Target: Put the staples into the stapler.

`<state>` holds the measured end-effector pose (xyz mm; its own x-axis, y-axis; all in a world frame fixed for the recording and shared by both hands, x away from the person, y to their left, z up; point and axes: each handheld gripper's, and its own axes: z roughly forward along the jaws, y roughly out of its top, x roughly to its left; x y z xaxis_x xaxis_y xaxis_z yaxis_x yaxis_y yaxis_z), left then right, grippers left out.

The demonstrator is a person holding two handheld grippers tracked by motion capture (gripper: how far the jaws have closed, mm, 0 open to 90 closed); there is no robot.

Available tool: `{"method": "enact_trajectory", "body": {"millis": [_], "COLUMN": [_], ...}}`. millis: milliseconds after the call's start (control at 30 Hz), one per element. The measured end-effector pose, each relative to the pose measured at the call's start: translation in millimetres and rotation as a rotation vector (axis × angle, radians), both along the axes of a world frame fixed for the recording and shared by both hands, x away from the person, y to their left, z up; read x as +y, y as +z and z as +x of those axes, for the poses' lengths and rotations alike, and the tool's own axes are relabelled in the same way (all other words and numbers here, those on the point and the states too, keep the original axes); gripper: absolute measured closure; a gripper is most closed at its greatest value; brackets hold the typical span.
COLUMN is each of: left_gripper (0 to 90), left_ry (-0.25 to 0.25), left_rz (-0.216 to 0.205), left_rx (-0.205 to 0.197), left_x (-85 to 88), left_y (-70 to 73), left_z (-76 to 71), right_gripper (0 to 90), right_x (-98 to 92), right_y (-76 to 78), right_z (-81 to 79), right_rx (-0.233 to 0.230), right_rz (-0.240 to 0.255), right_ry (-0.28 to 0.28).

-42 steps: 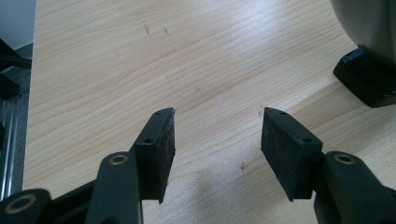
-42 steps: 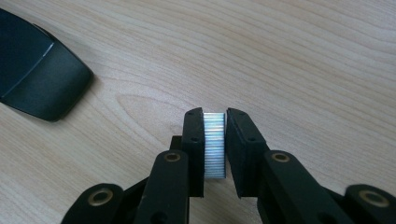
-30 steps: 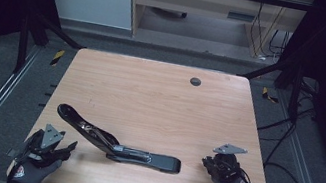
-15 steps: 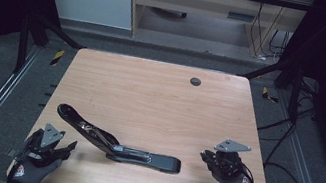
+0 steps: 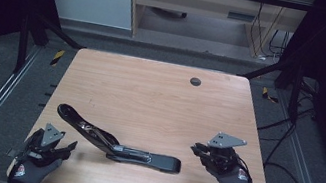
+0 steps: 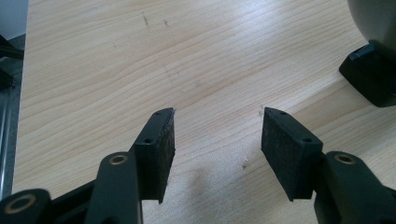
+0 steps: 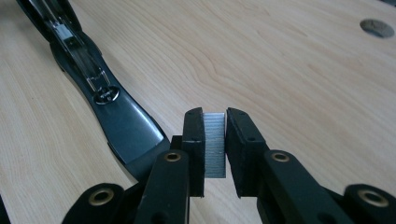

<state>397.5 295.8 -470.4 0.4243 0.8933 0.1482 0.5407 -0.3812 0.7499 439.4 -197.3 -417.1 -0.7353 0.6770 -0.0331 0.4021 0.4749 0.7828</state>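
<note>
Right gripper point(image 7: 215, 140) pinches a light, brittle staple strip point(image 7: 215, 144) by its flat sides above the opened stapler point(image 5: 116, 141); left gripper point(image 6: 217, 140) gapes empty.

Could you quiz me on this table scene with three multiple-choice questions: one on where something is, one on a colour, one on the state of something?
1. Where does the opened stapler lie on the table?
A. at the far edge
B. near the person's edge, between the two hands
C. on the floor

2. What colour is the strip of staples?
A. red
B. silver-grey
C. green

3. What state is the left hand-held gripper in?
A. open with nothing between its jaws
C. shut on the stapler
B. shut on a pen

Answers:
1 B: the high view shows it near the close edge, between the gloved hands.
2 B: the right gripper view shows a silver-grey strip clamped in the right hand-held gripper.
3 A: the left gripper view shows bare wood between the spread jaws.
</note>
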Motion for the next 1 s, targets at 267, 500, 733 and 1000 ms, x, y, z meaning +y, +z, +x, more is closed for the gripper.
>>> {"method": "enact_trajectory", "body": {"millis": [267, 500, 733, 1000], "left_gripper": [44.1, 44.1, 44.1, 44.1], "left_ry": [0.004, 0.001, 0.0, 0.002], "left_rz": [-0.009, -0.01, -0.011, -0.012], "left_rx": [0.002, 0.006, 0.006, 0.005], "left_x": [1.7, 1.7, 1.9, 2.2], "left_y": [-0.4, -0.6, -0.5, -0.4], "left_z": [0.2, 0.4, 0.4, 0.6], "right_gripper": [78.2, 78.2, 78.2, 78.2], "right_x": [20.8, 38.8, 55.8, 70.5], "right_y": [13.3, 27.2, 34.1, 29.7], "right_z": [7.3, 15.5, 23.7, 31.6], "right_rx": [-0.033, -0.062, -0.063, -0.025], "right_rz": [0.015, 0.008, 0.003, 0.003], "right_ry": [0.069, 0.124, 0.174, 0.238]}}
